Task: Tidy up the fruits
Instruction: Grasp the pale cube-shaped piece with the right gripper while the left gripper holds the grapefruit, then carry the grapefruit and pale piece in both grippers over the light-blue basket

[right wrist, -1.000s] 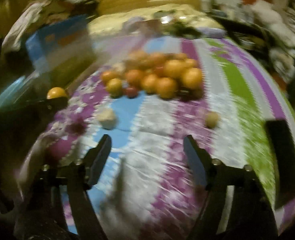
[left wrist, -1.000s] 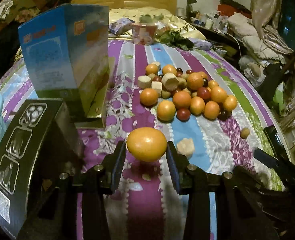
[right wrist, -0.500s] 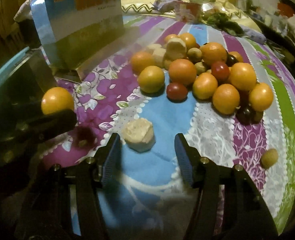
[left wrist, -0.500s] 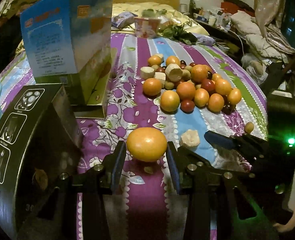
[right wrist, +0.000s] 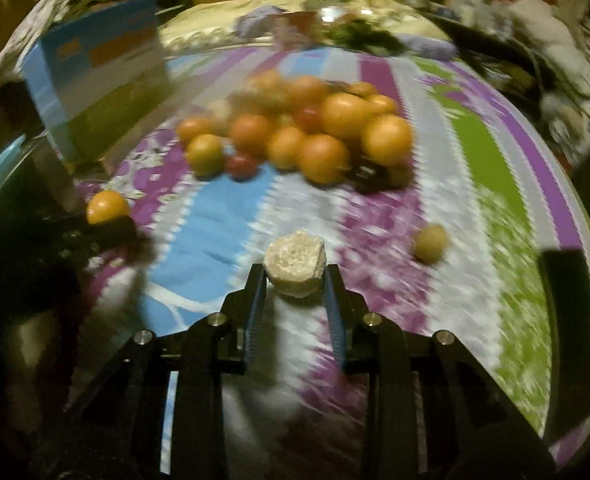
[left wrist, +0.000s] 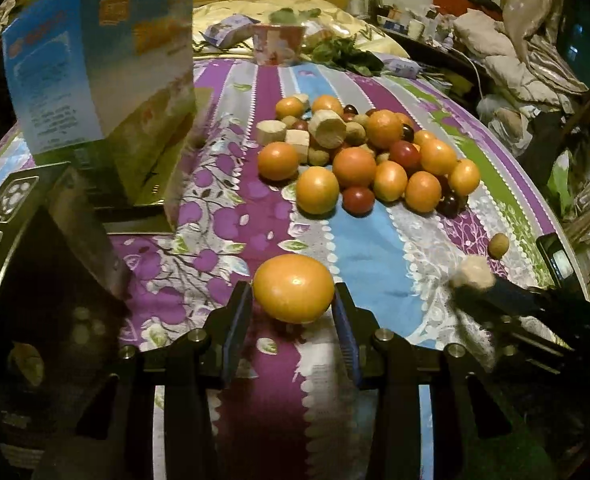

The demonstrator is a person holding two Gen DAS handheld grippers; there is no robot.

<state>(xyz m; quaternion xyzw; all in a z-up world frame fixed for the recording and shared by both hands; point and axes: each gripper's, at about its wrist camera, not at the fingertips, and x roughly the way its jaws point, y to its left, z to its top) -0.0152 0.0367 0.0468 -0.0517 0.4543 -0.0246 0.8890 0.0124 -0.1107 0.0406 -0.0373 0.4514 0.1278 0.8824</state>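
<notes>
My left gripper (left wrist: 293, 312) is shut on a large orange (left wrist: 294, 294) and holds it above the striped bedspread (left wrist: 367, 252). My right gripper (right wrist: 295, 284) is shut on a pale beige chunk (right wrist: 295, 267); it shows at the right of the left wrist view (left wrist: 473, 274). A pile of oranges, red fruits and beige chunks (left wrist: 359, 164) lies further back on the bed. One small tan fruit (left wrist: 498, 245) lies apart to the right. The right wrist view is blurred.
A blue-and-white carton (left wrist: 103, 80) stands at the left behind a black box (left wrist: 35, 292). A cup (left wrist: 277, 44) and leafy greens (left wrist: 343, 56) sit at the bed's far end. A dark phone (left wrist: 557, 260) lies at the right edge.
My right gripper closed on the beige chunk and lifted it off the bedspread, moving right. My left gripper still holds the orange, with little movement.
</notes>
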